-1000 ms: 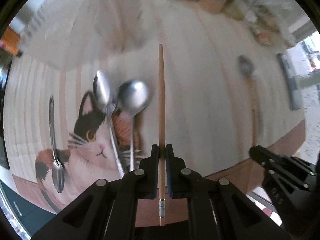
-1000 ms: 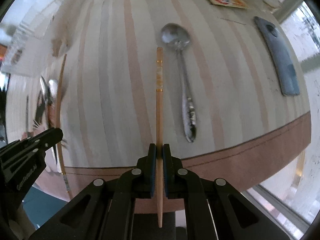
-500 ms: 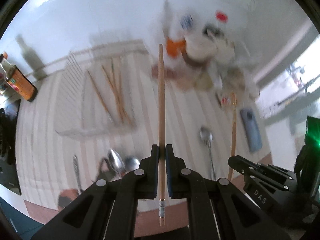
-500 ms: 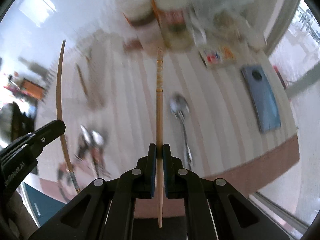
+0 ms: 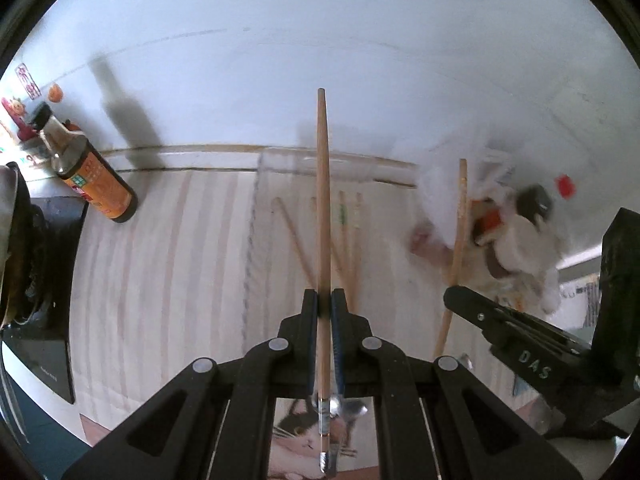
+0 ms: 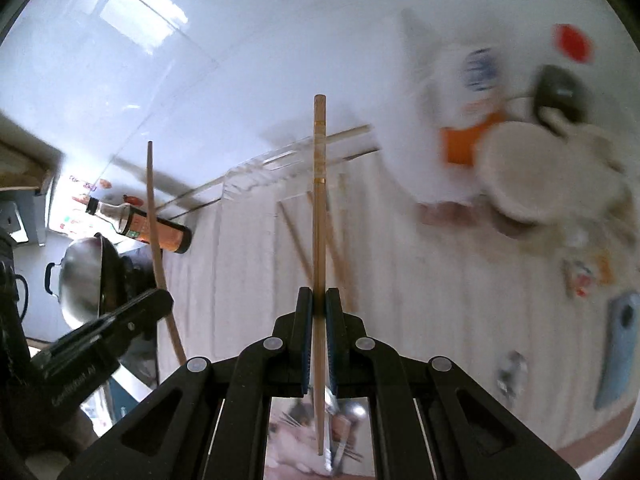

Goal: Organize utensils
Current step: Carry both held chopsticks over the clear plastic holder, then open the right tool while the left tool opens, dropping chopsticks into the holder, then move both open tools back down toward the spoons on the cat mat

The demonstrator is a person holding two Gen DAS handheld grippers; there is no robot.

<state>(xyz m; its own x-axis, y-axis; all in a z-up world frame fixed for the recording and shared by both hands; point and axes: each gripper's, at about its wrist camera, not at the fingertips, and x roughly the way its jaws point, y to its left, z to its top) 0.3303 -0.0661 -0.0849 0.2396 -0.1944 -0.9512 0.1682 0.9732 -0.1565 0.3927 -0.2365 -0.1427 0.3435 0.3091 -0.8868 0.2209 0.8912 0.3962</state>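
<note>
- Left wrist view gives me the striped tablecloth (image 5: 160,280) filling the lower frame, with a white wall behind it.
- My right wrist view shows a metal wok (image 6: 82,280) off the far left edge of the cloth, and a blurred heap of white containers (image 6: 516,172) at the upper right.
- I see a clear tray (image 5: 320,216) lying on the cloth ahead, with several loose chopsticks (image 5: 348,232) fanned out inside it.
- I make out a dark sauce bottle (image 5: 88,172) with an orange label standing near the wall, left of the tray.
- My left gripper (image 5: 325,308) has its jaws clamped on a plain wooden chopstick (image 5: 322,200), which points straight ahead over the tray.
- My right gripper (image 6: 316,308) has its jaws pinched on a banded chopstick (image 6: 319,208), also aimed forward above the tray.
- Below the grippers I glimpse a cat-print mat (image 5: 300,440) with spoons (image 5: 352,408) resting on it.
</note>
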